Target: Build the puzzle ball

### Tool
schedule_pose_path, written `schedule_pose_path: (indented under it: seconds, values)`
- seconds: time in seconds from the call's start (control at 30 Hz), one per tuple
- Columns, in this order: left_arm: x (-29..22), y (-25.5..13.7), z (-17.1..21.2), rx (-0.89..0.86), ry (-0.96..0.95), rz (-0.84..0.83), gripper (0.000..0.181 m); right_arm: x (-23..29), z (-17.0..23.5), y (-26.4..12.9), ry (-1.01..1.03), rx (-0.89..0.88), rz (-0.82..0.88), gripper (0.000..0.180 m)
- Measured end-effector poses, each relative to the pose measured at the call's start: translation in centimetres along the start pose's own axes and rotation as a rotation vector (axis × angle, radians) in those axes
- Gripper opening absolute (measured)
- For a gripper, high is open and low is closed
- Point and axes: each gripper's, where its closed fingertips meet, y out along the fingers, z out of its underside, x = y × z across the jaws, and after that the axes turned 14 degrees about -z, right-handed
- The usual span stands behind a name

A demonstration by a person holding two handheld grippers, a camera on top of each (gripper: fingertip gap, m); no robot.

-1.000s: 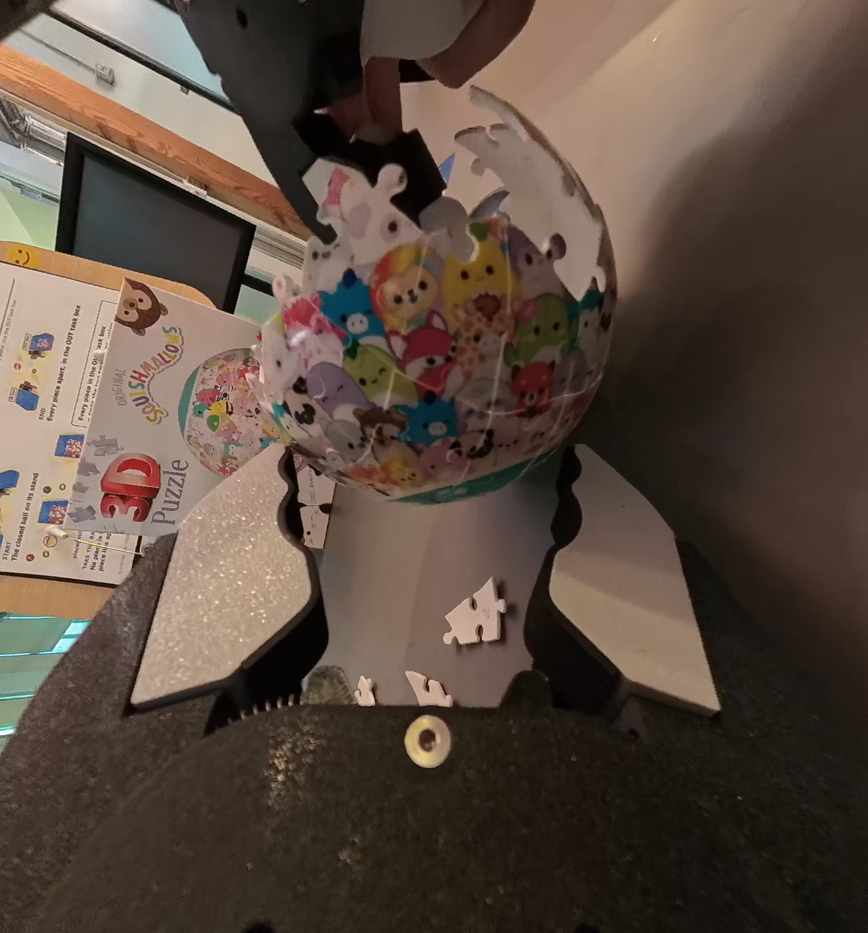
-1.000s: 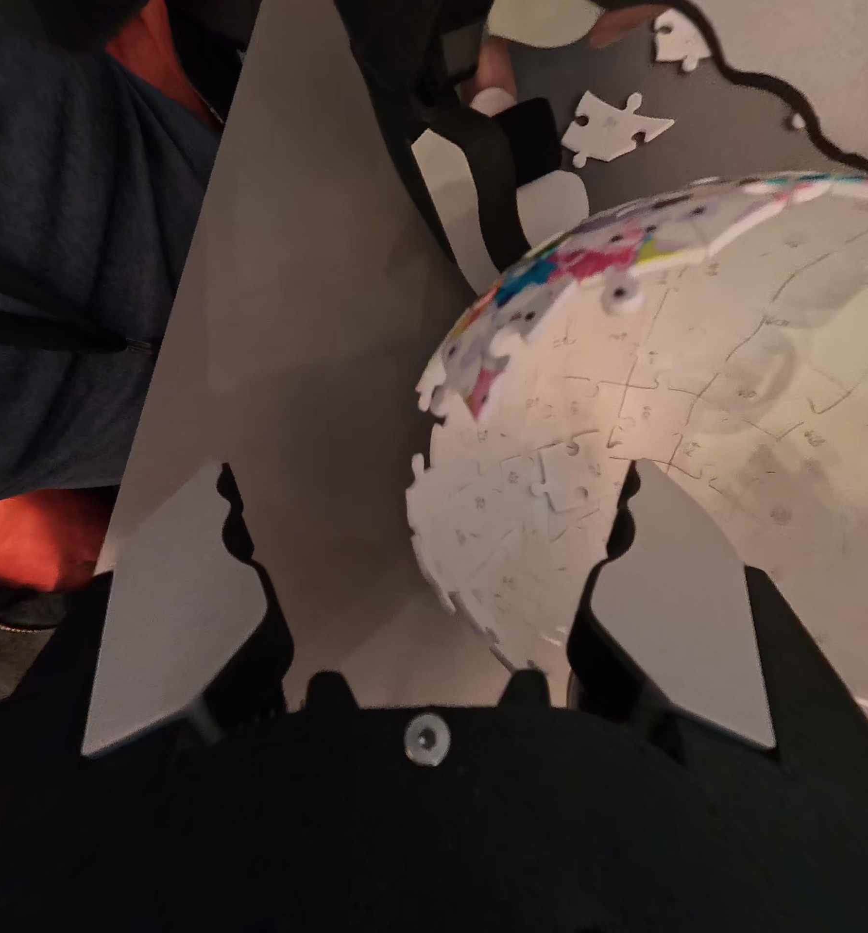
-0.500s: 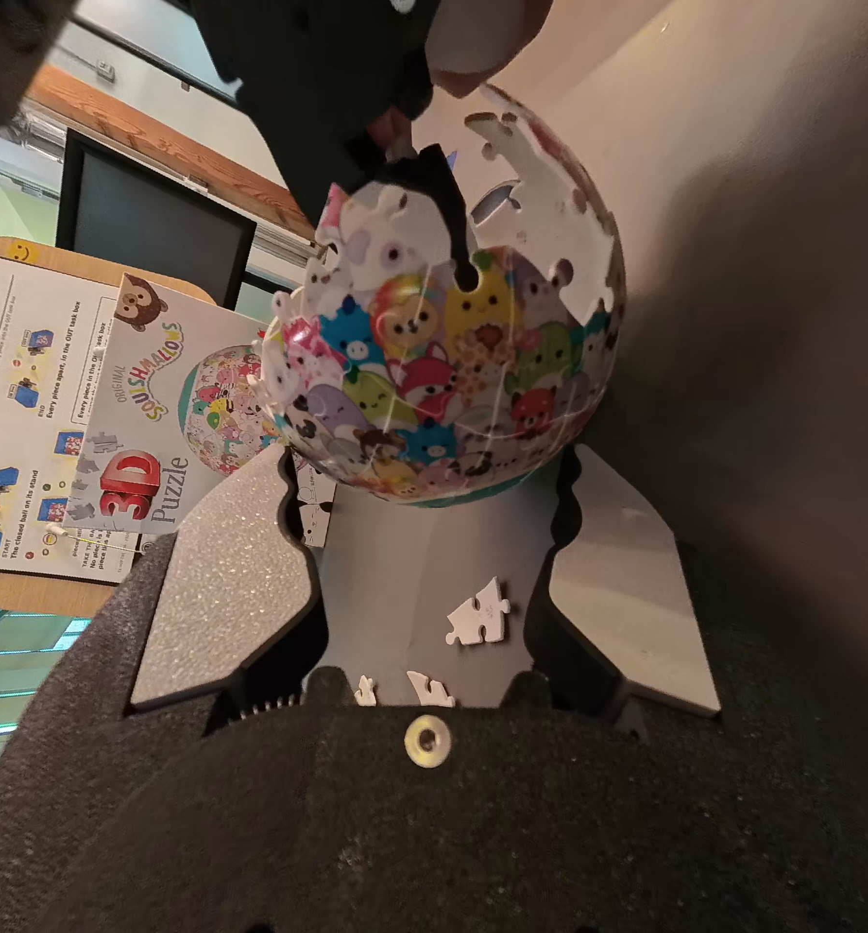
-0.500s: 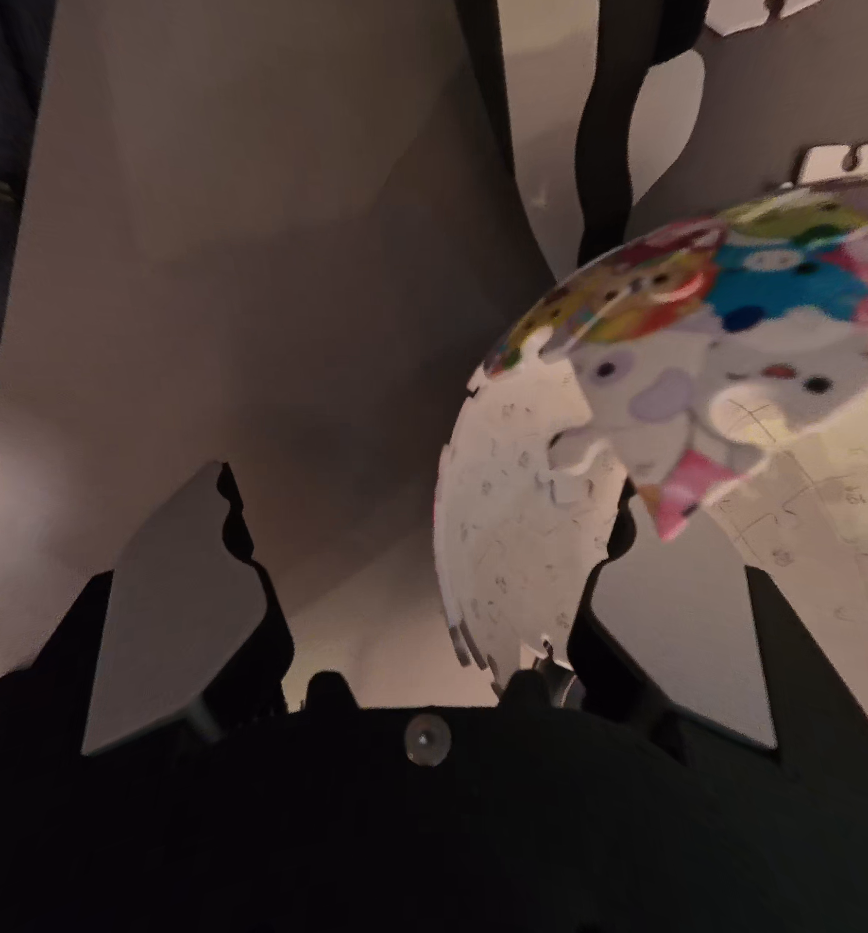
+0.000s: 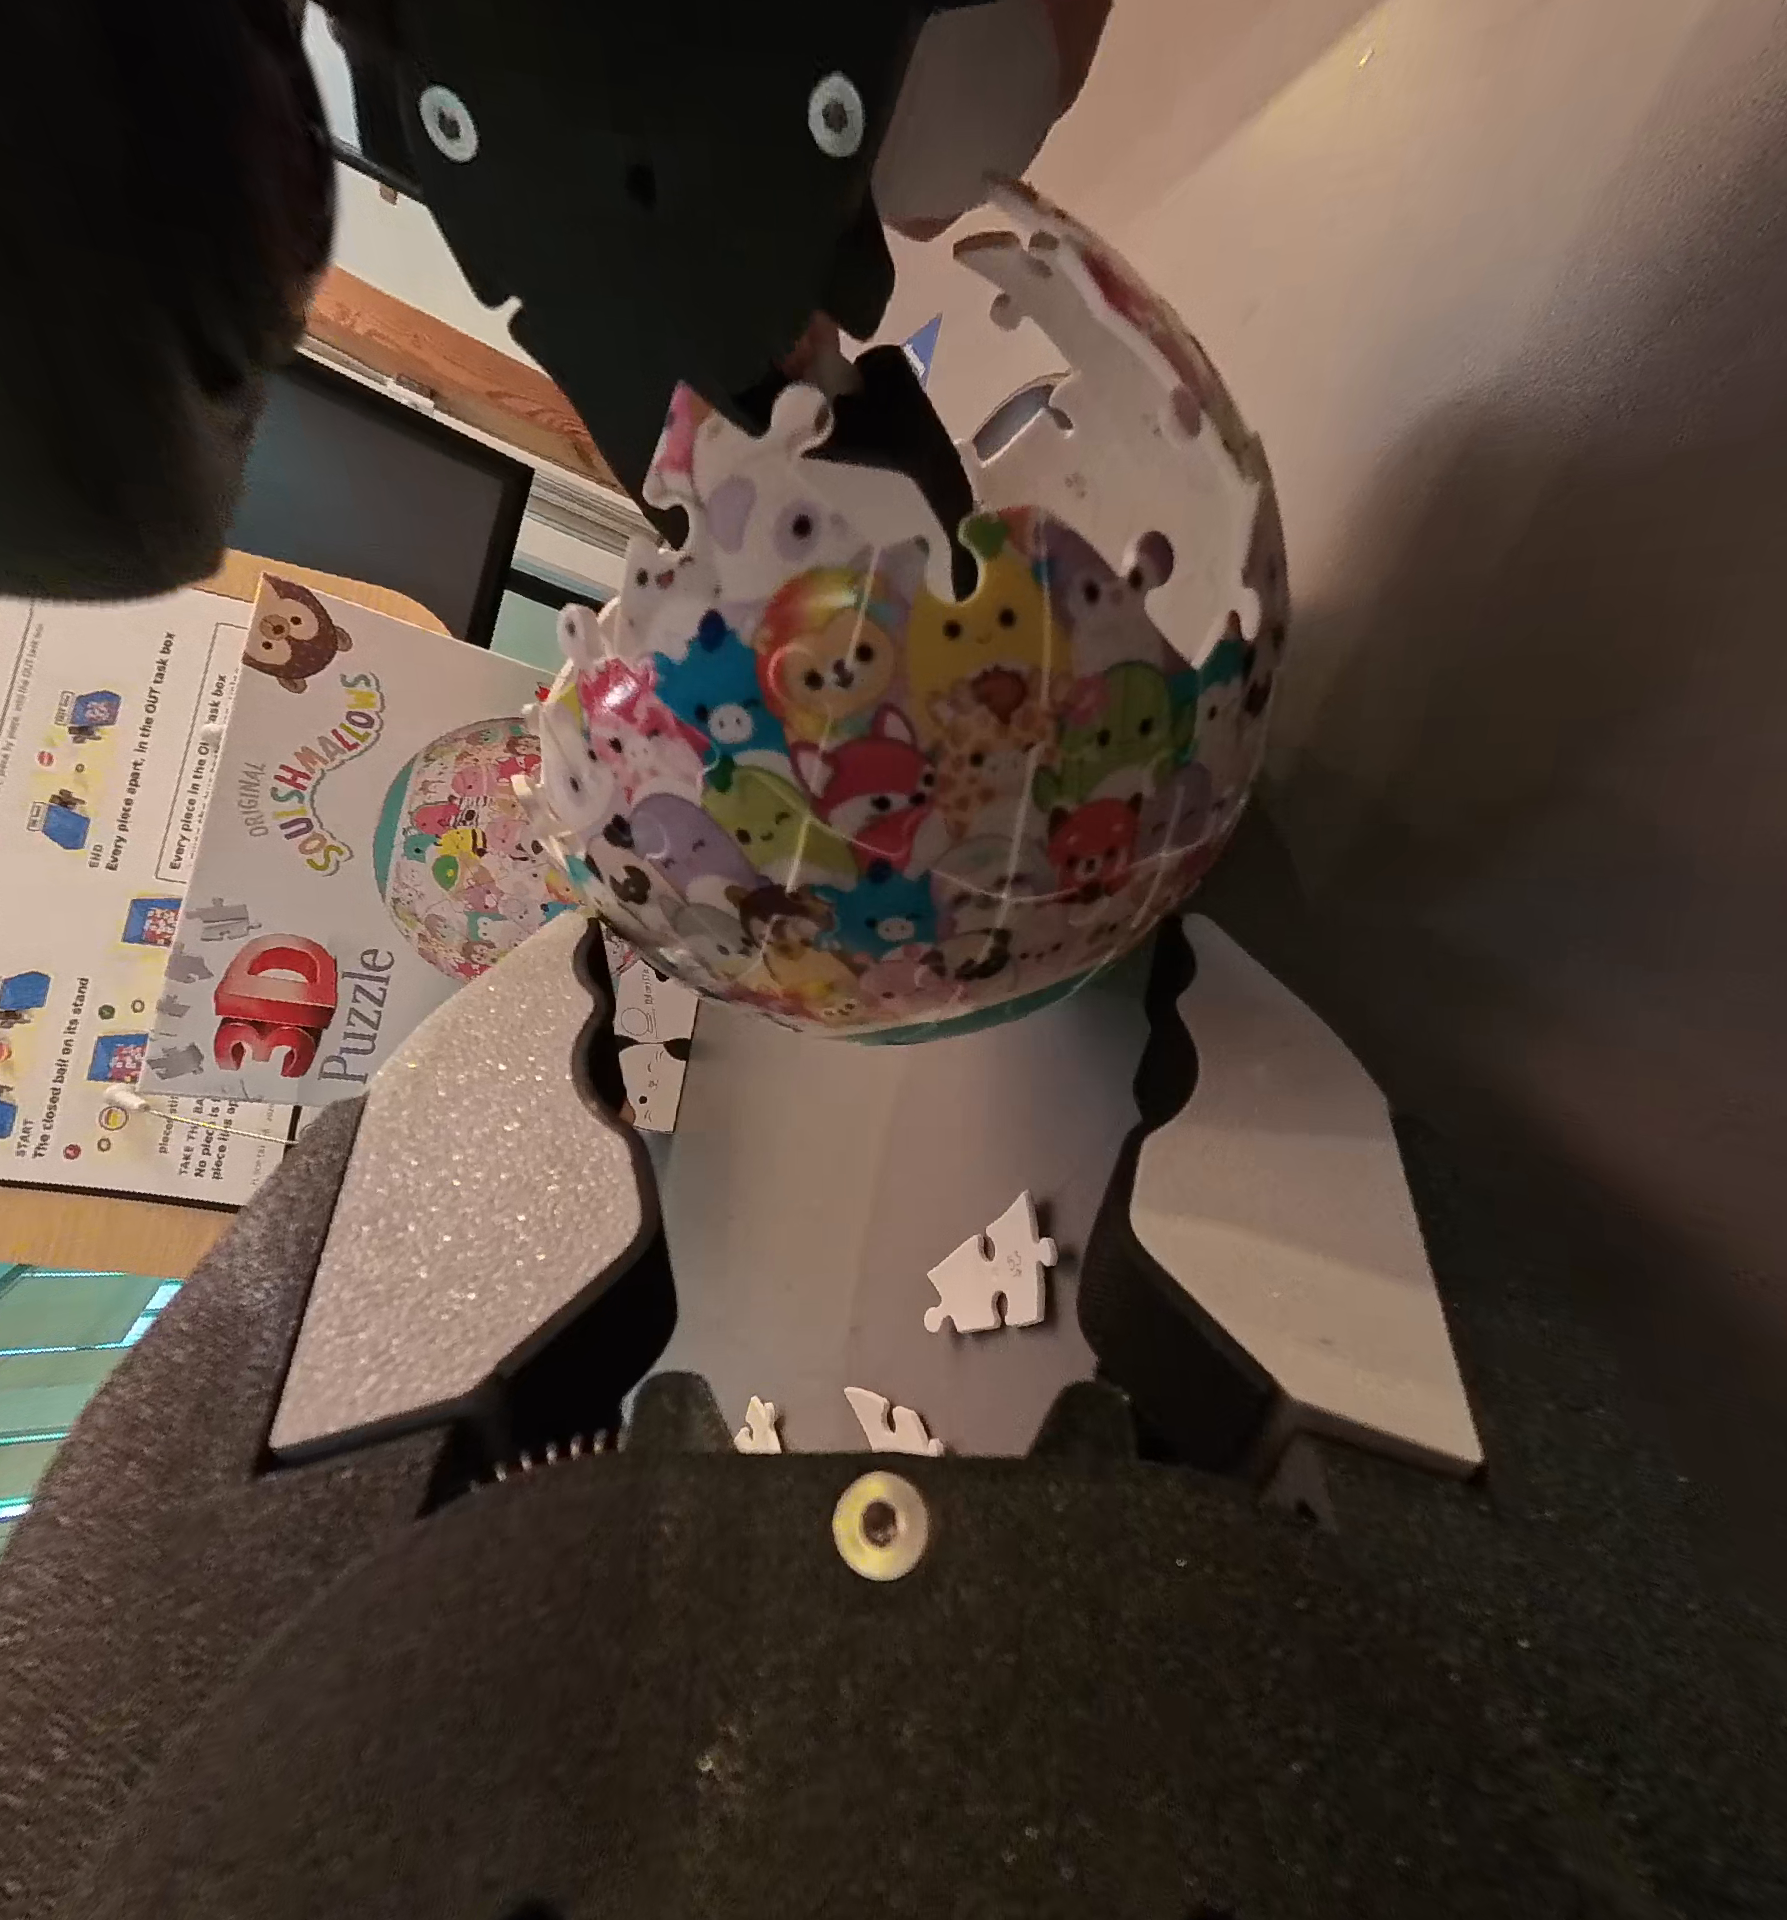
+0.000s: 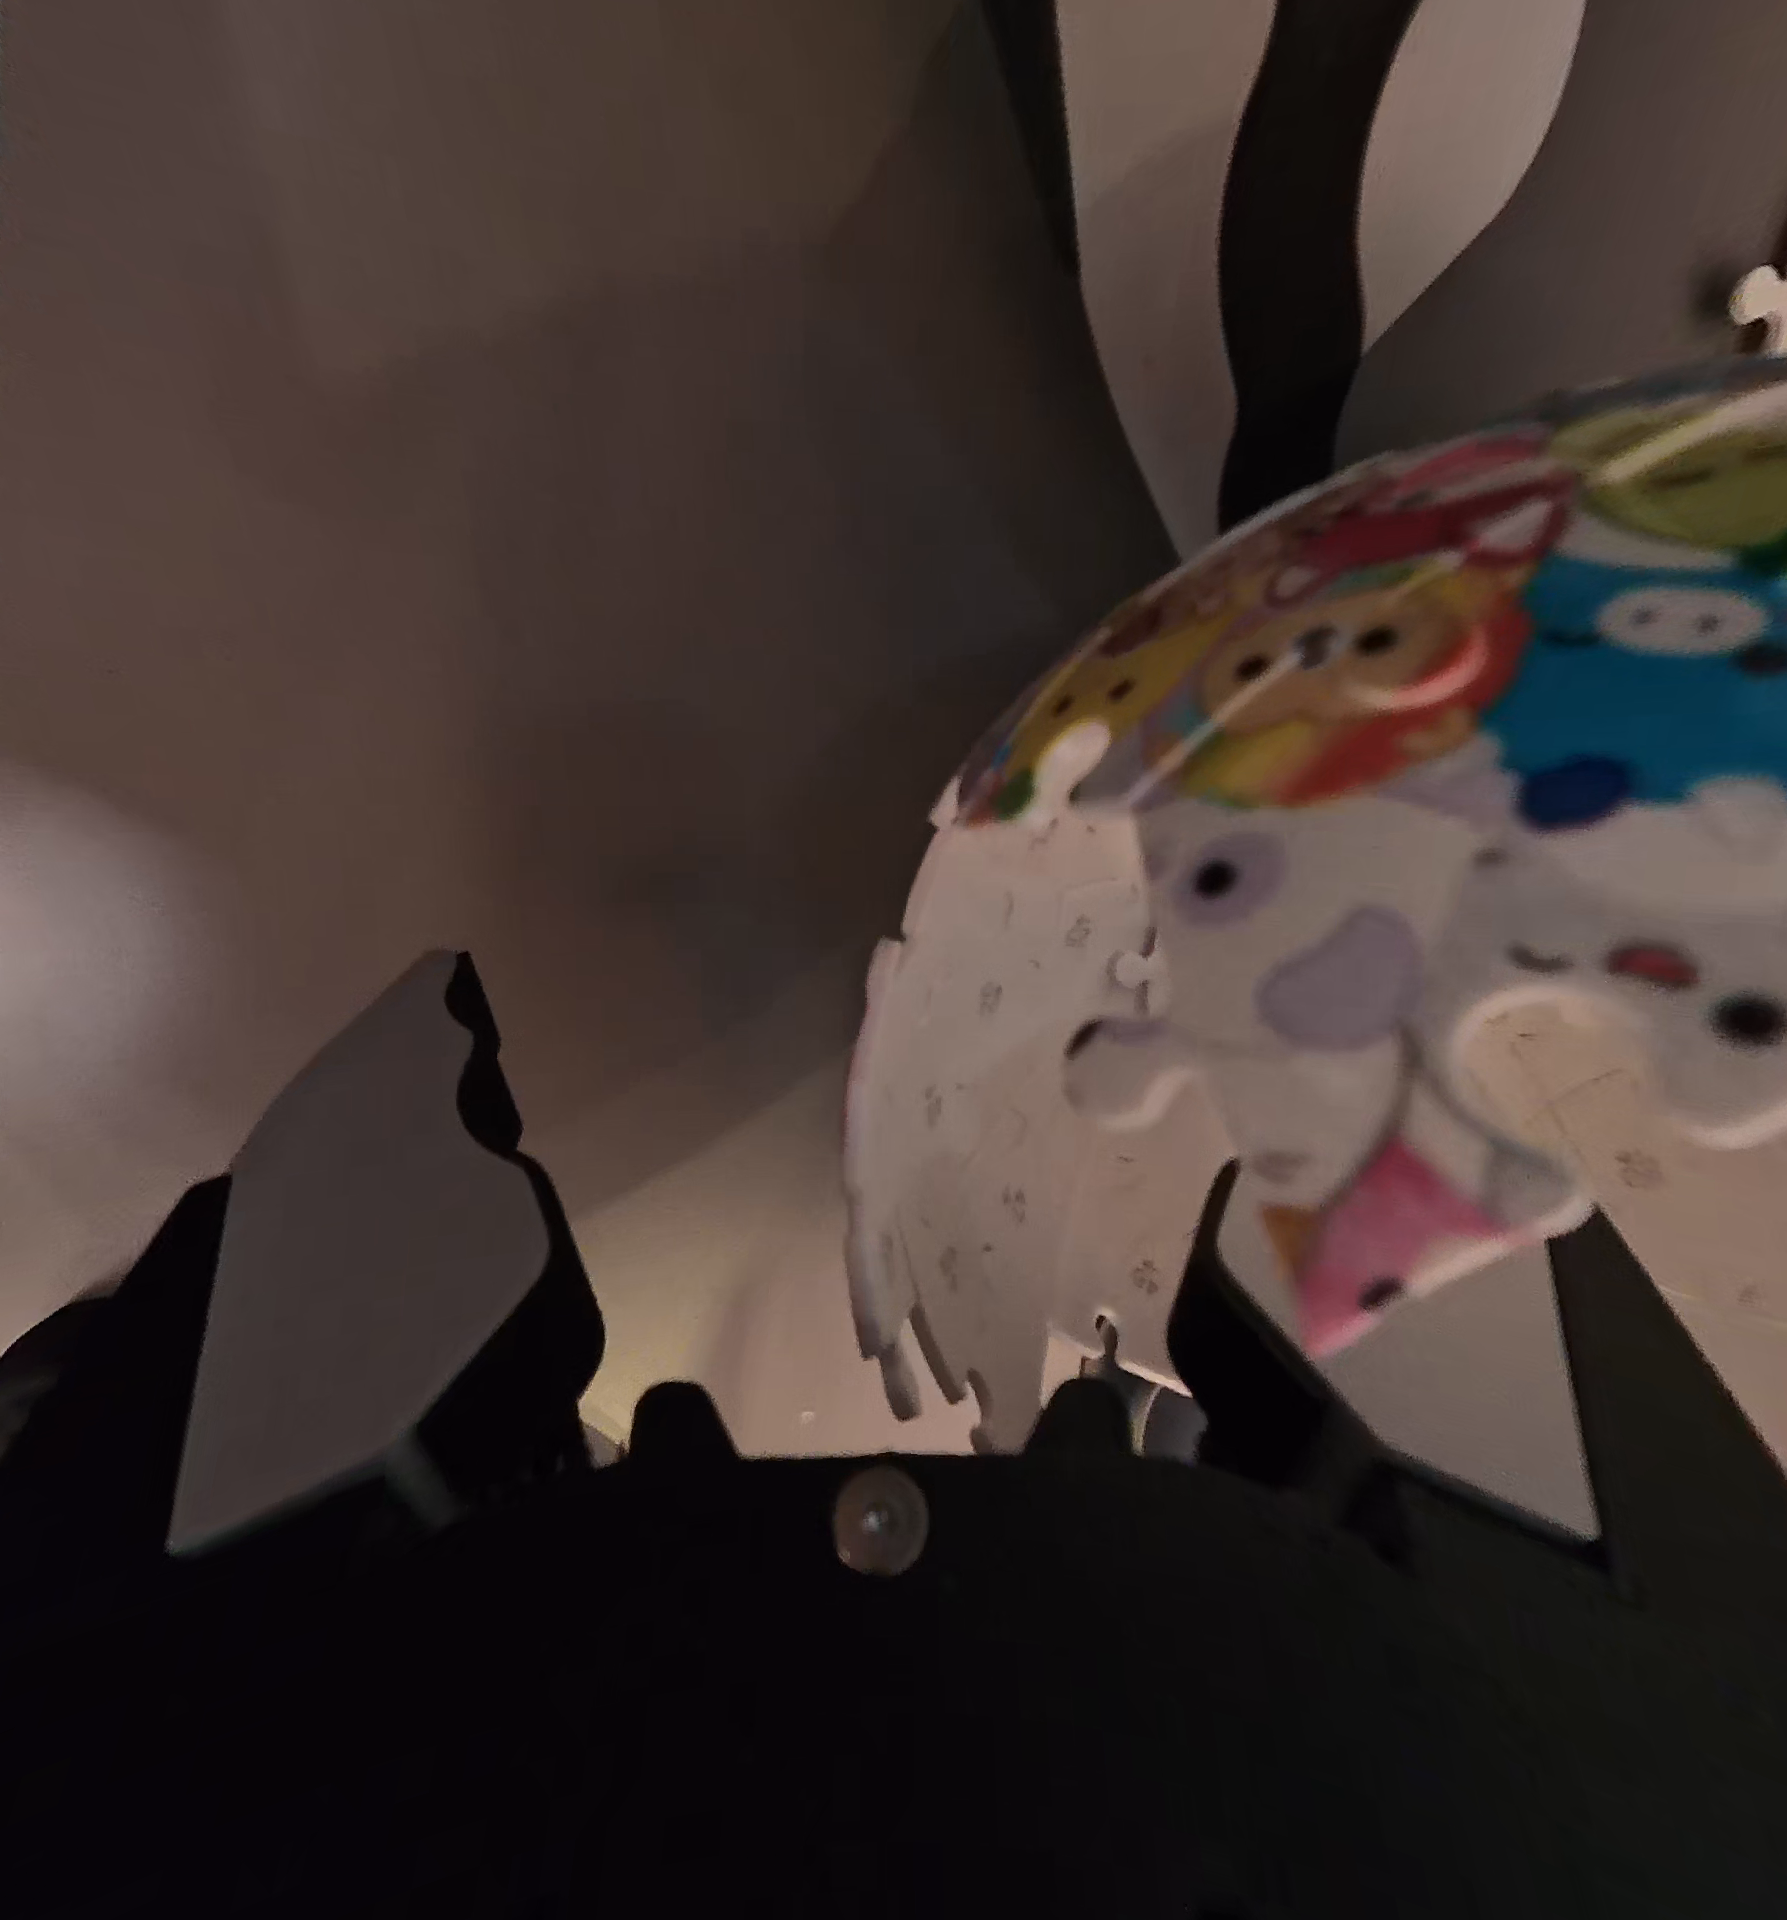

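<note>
**Still open at the top: rim at risk**

Left wrist view. Ball (image 5: 920, 748) is seen on grey table (image 5: 868, 1195), just beyond the left gripper (image 5: 873, 1143), whose jaws stand wide apart and hold nothing. Its opening is turned up and slightly away; no long axis, the form being round. The right gripper (image 5: 806, 416) is pressed at the ragged top rim. Loose piece (image 5: 993, 1262) lies between the left jaws; the box (image 5: 349, 862) stands behind.

Right wrist view. Ball (image 6: 1388, 987) fills the right side, white inner face toward the camera. The right gripper (image 6: 847, 1153) is spread, one jaw inside the shell, one outside; nothing is seen clamped. Judged risk: with the ball unsteadied, a push could roll it or pop rim pieces loose.
</note>
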Motion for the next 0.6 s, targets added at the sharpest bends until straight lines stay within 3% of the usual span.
schedule_pose_path:
  seconds: [0.6]
  values:
    - [0.0, -0.1, -0.1, -0.001, -0.001, -0.007, 0.097, 0.4, -0.3, -0.4, 0.033, -0.037, -0.031, 0.139]
